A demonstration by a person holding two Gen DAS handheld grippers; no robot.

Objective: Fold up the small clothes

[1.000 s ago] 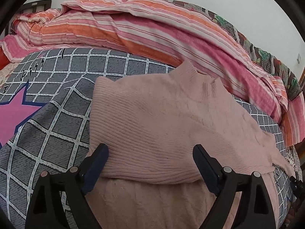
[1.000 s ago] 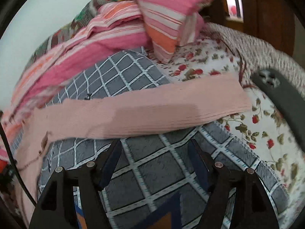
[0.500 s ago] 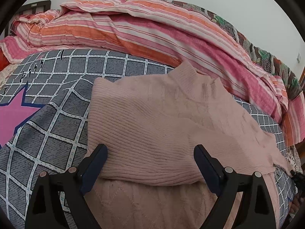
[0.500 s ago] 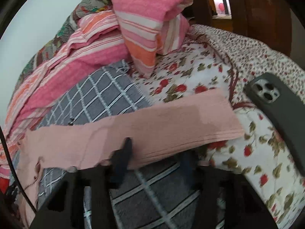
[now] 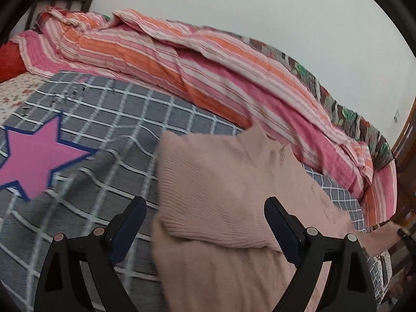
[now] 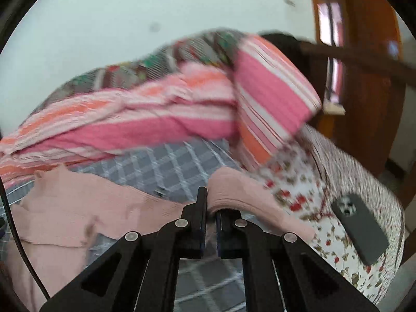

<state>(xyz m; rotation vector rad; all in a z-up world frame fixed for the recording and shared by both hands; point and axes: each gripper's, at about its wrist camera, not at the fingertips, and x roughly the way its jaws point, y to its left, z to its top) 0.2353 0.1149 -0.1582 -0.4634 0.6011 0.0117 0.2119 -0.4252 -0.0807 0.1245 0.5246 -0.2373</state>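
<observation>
Sweater (image 5: pixel 228 195), pale pink knit, is lying on the grey checked blanket (image 5: pixel 109 119) on the bed, left sleeve already folded across the body, collar pointing toward the far side. Right sleeve (image 6: pixel 234 192) is stretching out to the right over the blanket edge and the floral sheet (image 6: pixel 299 192). Right gripper (image 6: pixel 209 208) is pinching that sleeve near the cuff; jaws have just been closing and are now clenched on the knit, which is bunching up and arching over the jaw tips, so the sleeve is hanging lifted off the bed there. Left gripper (image 5: pixel 205 223) is hovering above the near part of the sweater body, jaws spread wide and gripping nothing, fabric showing between them but no contact visible. Striped pink and orange quilt (image 5: pixel 208 59) is piled along the far side of the bed against the wall. Pink star (image 5: pixel 33 158) is printed on the blanket to the left of the sweater. Dark phone (image 6: pixel 360 231) is lying on the floral sheet, right of the sleeve and apart from it. Both views are blurring somewhat.
</observation>
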